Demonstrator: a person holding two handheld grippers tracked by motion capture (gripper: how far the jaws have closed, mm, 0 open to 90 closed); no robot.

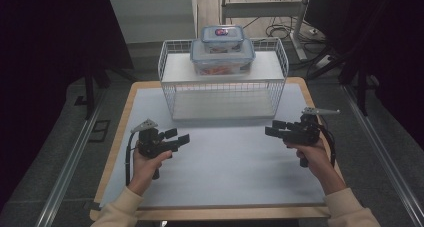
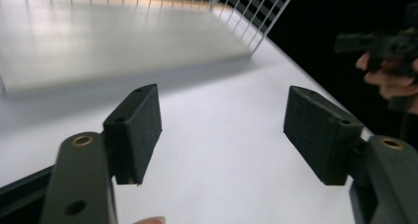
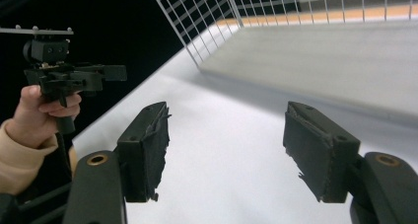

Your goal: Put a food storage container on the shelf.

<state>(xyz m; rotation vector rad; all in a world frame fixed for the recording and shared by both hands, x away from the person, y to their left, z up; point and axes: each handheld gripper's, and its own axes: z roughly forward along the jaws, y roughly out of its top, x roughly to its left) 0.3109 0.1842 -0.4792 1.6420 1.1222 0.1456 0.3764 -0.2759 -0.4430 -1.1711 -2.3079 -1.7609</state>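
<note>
While both grippers hang over the mat with nothing in them, the closest stuff to them is the wire rack (image 1: 223, 87) and the two boxes on it, up at 12 o'clock in the high view. The big box (image 1: 222, 58) sits on the rack's top shelf (image 1: 177, 69) with something orange-red inside, and the small box (image 1: 222, 37) is stacked right on its lid. Lower shelf of the rack looks bare as far as I can tell.

Left gripper (image 1: 181, 137) is at about 8 o'clock on the mat (image 1: 225, 162), jaws apart and pointing toward 3 o'clock, well clear of the rack. In its own view the pads (image 2: 138, 130) frame plain white mat, with the rack's corner (image 2: 246, 21) at 12 o'clock.

Right gripper (image 1: 271, 129) is at about 4 o'clock, jaws also apart, pointing back toward 9 o'clock at the other one. Its view has the rack (image 3: 345, 51) at 1 o'clock and the left hand (image 3: 47, 110) with its gripper at 9 o'clock. One pad (image 3: 148, 150) looks a bit frayed at the edge.

Mat lies on a wooden table (image 1: 125, 117).
</note>
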